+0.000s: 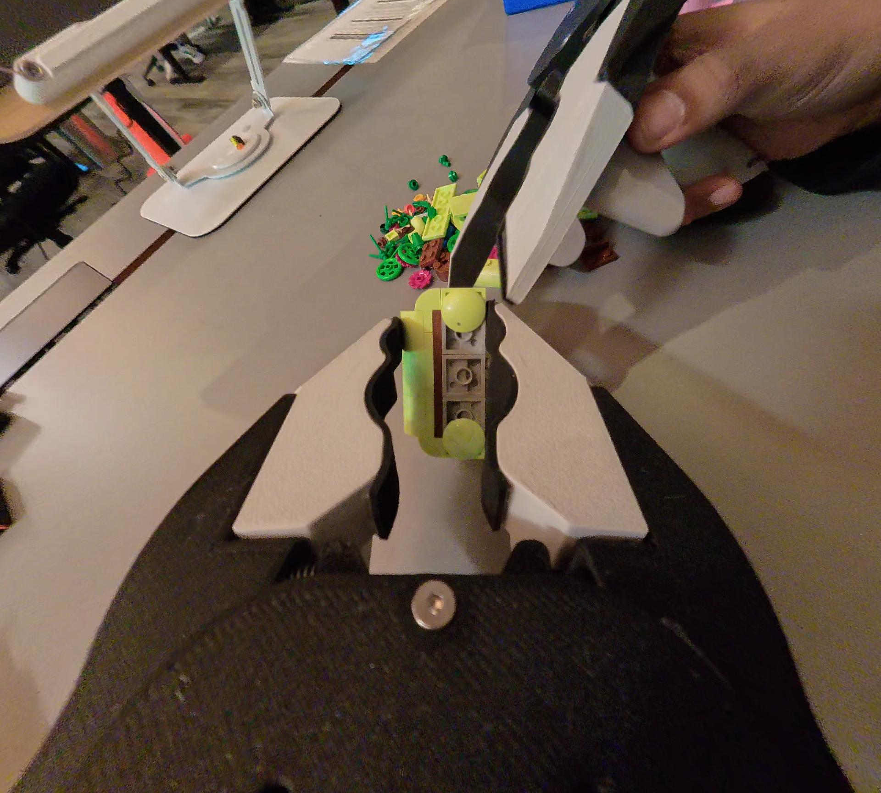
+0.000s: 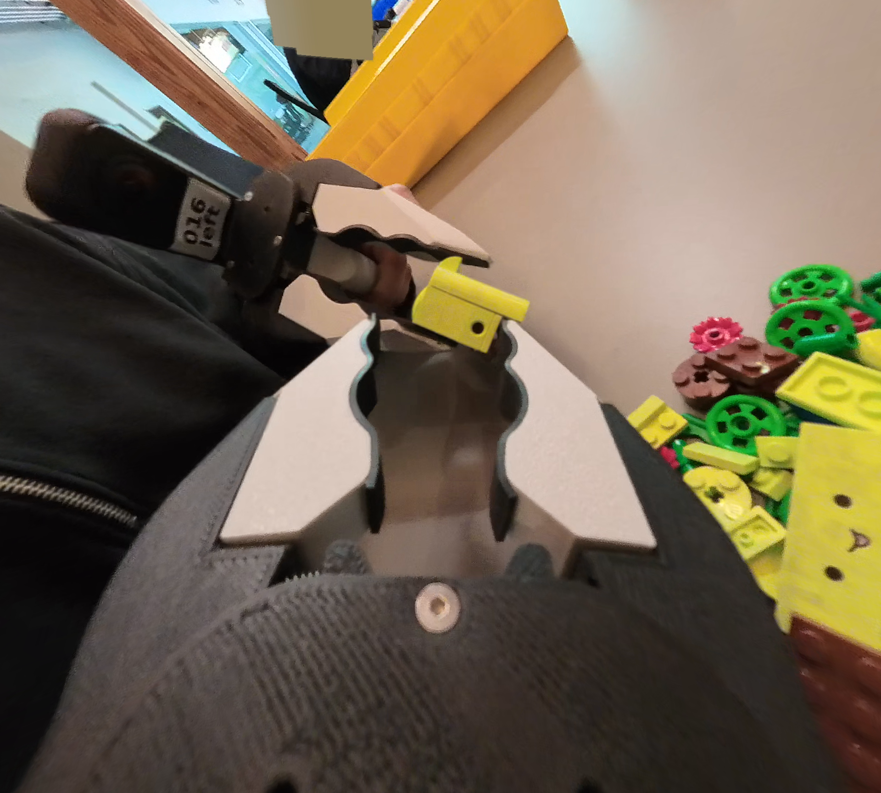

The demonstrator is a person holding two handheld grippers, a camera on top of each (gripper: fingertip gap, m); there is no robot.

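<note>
Two grippers (image 1: 443,317) (image 2: 438,331) are showing, and one lamp (image 1: 143,7) is standing by. One yellow bin (image 2: 448,55) is sitting behind one pile (image 1: 419,231) with at least four green wheels (image 2: 743,422).

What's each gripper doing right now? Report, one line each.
Left gripper: shut on the lime-green brick assembly.
Right gripper: open, holding nothing, tips close to that assembly.
</note>
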